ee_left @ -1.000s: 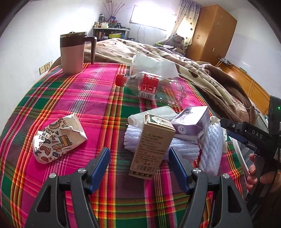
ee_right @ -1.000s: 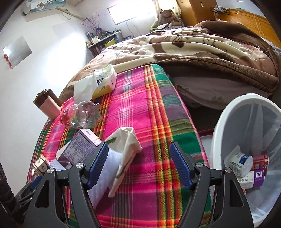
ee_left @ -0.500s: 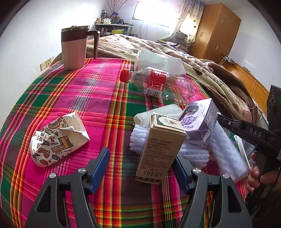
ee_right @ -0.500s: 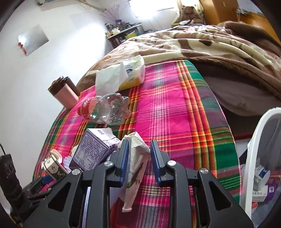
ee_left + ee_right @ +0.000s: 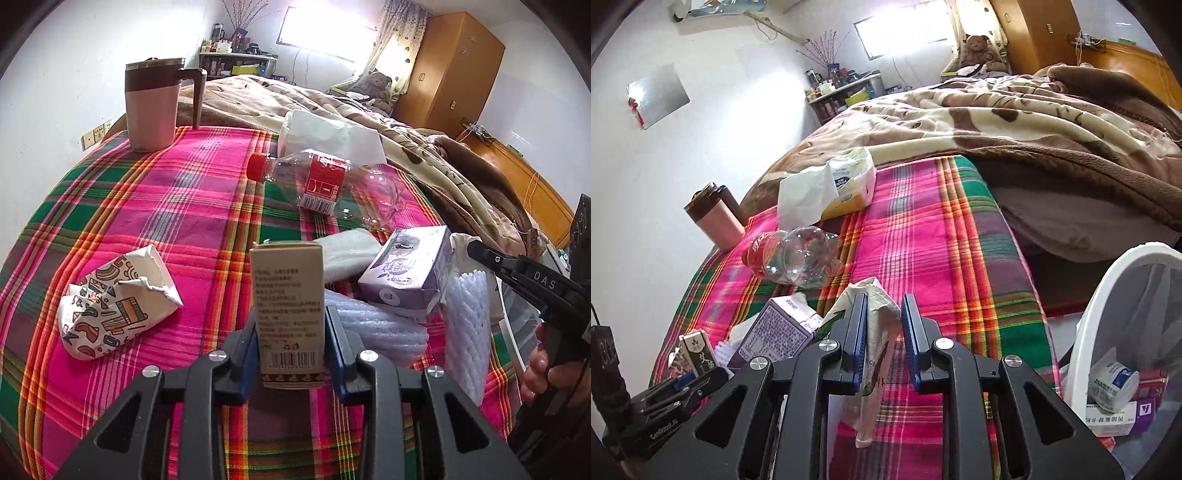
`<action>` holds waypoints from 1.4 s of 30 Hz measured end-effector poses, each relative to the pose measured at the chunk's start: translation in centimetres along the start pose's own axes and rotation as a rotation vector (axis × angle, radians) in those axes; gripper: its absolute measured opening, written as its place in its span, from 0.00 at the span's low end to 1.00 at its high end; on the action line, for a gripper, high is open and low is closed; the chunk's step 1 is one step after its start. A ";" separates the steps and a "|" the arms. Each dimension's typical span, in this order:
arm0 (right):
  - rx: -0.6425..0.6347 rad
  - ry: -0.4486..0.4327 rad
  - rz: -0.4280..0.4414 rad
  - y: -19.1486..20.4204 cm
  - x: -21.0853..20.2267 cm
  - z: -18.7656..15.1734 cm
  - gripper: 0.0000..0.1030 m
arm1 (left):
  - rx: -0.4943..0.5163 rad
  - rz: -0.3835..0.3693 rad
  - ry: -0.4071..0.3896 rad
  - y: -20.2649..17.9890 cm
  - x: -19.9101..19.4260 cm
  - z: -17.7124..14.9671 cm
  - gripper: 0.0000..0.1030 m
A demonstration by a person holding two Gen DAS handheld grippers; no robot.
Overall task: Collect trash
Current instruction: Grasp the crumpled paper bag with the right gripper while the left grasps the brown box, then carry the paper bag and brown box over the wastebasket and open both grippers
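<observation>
The left gripper (image 5: pixel 291 341) has its blue pads pressed flat on both sides of a tall tan cardboard carton (image 5: pixel 287 306), which stands upright between the jaws with its long axis vertical and its barcode end lowest. The right gripper (image 5: pixel 883 332) is clamped on a crumpled pale paper wrapper (image 5: pixel 875 332), whose loose tail hangs down below the jaws. Both pieces are therefore in hand, just above the pink and green plaid tabletop (image 5: pixel 923 229).

The relation that matters for the coming move is the white plastic waste bin (image 5: pixel 1082 332): it sits low and to the right of the right gripper, beyond the tabletop's edge, with a liner and some boxes already inside. The right gripper is judged much the nearer; the left gripper, further left across the clutter, would have to cross over a purple drink carton (image 5: pixel 406 273) to reach it.
</observation>
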State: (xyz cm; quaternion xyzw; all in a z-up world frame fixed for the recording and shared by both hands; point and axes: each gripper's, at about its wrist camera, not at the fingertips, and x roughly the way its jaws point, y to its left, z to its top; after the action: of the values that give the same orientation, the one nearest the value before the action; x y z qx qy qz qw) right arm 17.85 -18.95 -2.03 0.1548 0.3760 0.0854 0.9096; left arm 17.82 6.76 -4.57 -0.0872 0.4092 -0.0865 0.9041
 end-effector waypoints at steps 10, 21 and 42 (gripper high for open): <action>-0.015 -0.068 -0.008 0.3 -1.4 0.5 0.19 | -0.009 0.019 -0.050 0.1 -1.7 0.3 0.31; -0.020 -0.171 -0.017 0.1 -4.1 0.6 0.18 | 0.015 0.009 -0.123 -1.6 -4.7 0.5 0.31; 0.062 -0.346 -0.023 -2.3 -9.8 0.9 0.18 | 0.138 -0.075 -0.172 -8.4 -7.8 0.0 0.31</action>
State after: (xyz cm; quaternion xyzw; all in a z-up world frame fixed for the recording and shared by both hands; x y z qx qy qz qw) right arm 11.72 -23.95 4.25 0.1910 0.2180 0.0355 0.9564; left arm 11.99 0.40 3.02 -0.0470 0.3198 -0.1405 0.9358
